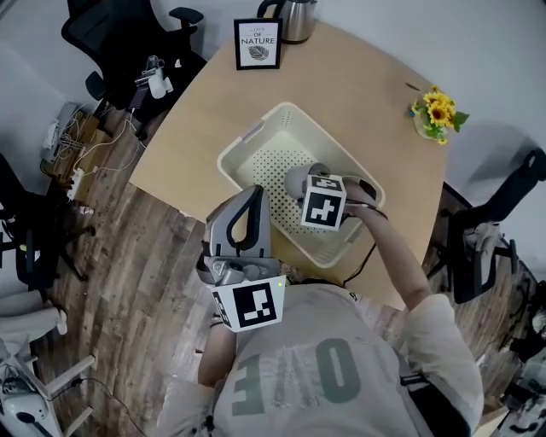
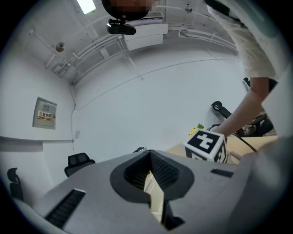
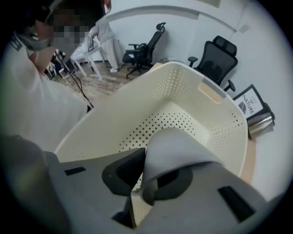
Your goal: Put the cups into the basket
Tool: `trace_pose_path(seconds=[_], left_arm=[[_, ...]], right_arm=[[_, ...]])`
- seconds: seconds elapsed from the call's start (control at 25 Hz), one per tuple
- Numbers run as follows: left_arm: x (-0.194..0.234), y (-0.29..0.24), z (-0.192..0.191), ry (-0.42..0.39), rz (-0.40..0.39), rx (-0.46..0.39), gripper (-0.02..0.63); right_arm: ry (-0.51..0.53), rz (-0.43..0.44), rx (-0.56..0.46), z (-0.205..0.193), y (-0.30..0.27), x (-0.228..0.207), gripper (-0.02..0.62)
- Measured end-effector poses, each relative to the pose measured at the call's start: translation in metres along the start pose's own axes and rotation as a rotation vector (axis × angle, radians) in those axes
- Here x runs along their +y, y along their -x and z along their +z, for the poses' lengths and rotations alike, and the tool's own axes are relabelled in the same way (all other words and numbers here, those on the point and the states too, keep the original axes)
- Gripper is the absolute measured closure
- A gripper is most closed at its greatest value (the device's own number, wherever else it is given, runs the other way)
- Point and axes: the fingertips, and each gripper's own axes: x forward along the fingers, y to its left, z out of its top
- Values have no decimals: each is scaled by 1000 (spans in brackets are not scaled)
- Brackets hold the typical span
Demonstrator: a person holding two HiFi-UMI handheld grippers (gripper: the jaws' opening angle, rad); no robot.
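A cream perforated basket [image 1: 256, 141] stands on the round wooden table [image 1: 358, 81]. My right gripper [image 1: 305, 189] hangs over the basket's middle, shut on a soft grey cup [image 1: 296, 179]. In the right gripper view the grey cup [image 3: 176, 151] is squeezed between the jaws, above the basket's dotted floor [image 3: 160, 123]. My left gripper [image 1: 247, 212] is held close to the person's chest at the table's near edge, beside the basket's near corner. In the left gripper view its jaws [image 2: 153, 183] stand together with nothing between them, tilted up toward the wall and ceiling.
A framed sign [image 1: 258, 43] and a metal kettle [image 1: 294, 19] stand at the table's far edge. Yellow flowers [image 1: 437, 111] are at the right edge. Black office chairs [image 1: 128, 43] [image 1: 486, 247] flank the table. Cables [image 1: 77, 145] lie on the floor to the left.
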Motion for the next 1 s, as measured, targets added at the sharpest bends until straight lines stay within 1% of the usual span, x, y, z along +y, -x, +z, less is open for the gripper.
trace_pose_path(seconds=[0.08, 0.16, 0.24, 0.44, 0.52, 0.68, 1.0], left_arm=[[4, 3, -4, 8, 13, 11, 600], [7, 5, -8, 14, 27, 19, 600], [9, 6, -11, 19, 39, 25, 600], [12, 7, -15, 39, 52, 35, 600], [12, 8, -17, 44, 49, 39, 600], [11, 9, -18, 48, 44, 39, 600], [9, 11, -7, 41, 44, 17, 600]], right_arm=[[73, -15, 69, -4, -14, -2, 552], [126, -12, 108, -5, -25, -3, 552], [152, 5, 127, -5, -36, -2, 551], [215, 23, 208, -15, -53, -1, 511], [227, 10, 212, -14, -54, 0, 509], [255, -48, 208, -10, -50, -8, 489], [256, -121, 162, -3, -24, -14, 477]])
